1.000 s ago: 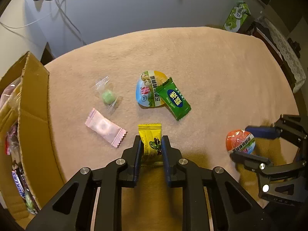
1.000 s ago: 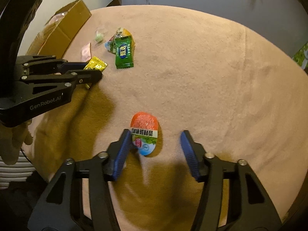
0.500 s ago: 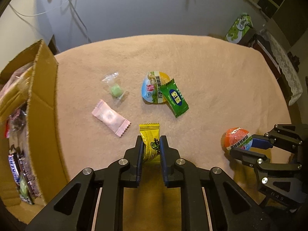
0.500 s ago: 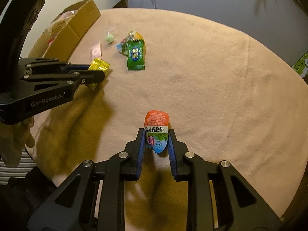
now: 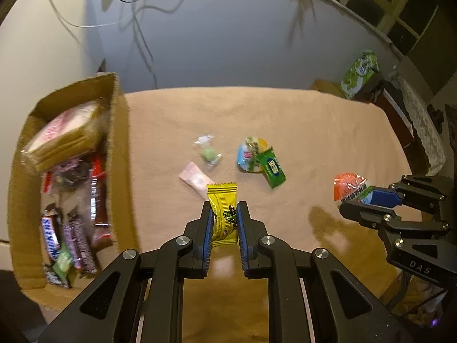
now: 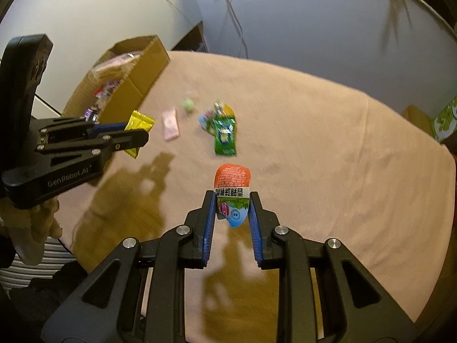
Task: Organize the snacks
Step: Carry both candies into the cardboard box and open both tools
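My left gripper is shut on a yellow snack packet and holds it above the table; it also shows in the right wrist view. My right gripper is shut on an orange-topped jelly cup, lifted off the cloth; the cup also shows in the left wrist view. On the table lie a pink wrapped sweet, a green candy in clear wrap, a second jelly cup and a green packet. An open cardboard box with snacks stands at the left.
The table is covered with a beige cloth. A green and white carton stands beyond the far right corner. Cables hang on the wall behind. The box holds chocolate bars and a large wrapped pack.
Both grippers have risen with their snacks, so more of the table and box shows. One second ago the right gripper was open around the jelly cup; it has since shut on it.
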A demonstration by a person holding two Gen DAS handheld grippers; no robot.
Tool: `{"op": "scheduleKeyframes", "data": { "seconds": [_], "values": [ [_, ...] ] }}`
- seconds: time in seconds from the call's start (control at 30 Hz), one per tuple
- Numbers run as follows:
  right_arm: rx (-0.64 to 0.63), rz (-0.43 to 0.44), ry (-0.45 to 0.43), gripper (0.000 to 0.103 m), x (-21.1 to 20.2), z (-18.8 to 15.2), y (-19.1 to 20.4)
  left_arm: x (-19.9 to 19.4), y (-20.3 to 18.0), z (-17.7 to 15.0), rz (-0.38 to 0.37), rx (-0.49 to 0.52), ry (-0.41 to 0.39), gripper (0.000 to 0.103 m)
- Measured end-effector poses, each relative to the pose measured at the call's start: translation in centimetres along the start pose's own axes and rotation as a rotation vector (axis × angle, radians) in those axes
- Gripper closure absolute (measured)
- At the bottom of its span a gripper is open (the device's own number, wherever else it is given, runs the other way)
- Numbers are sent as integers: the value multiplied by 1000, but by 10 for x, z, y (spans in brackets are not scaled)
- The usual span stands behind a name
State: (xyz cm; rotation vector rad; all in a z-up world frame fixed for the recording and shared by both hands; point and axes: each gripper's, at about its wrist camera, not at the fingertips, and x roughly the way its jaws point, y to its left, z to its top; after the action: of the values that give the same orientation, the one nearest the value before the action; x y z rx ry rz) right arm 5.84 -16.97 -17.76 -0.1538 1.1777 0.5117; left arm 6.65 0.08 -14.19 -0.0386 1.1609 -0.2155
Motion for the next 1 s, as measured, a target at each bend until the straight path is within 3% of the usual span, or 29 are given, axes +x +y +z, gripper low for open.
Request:
{"op": "scheduleKeyframes", "data": {
  "seconds": [0.5, 1.0],
  "values": [
    [-119, 62, -31, 80, 0, 35, 49, -41, 43, -11, 57, -111, -86, 88],
    [-228, 138, -14, 80, 28, 67, 112, -56, 99, -36, 116, -232, -94, 88]
  ]
}}
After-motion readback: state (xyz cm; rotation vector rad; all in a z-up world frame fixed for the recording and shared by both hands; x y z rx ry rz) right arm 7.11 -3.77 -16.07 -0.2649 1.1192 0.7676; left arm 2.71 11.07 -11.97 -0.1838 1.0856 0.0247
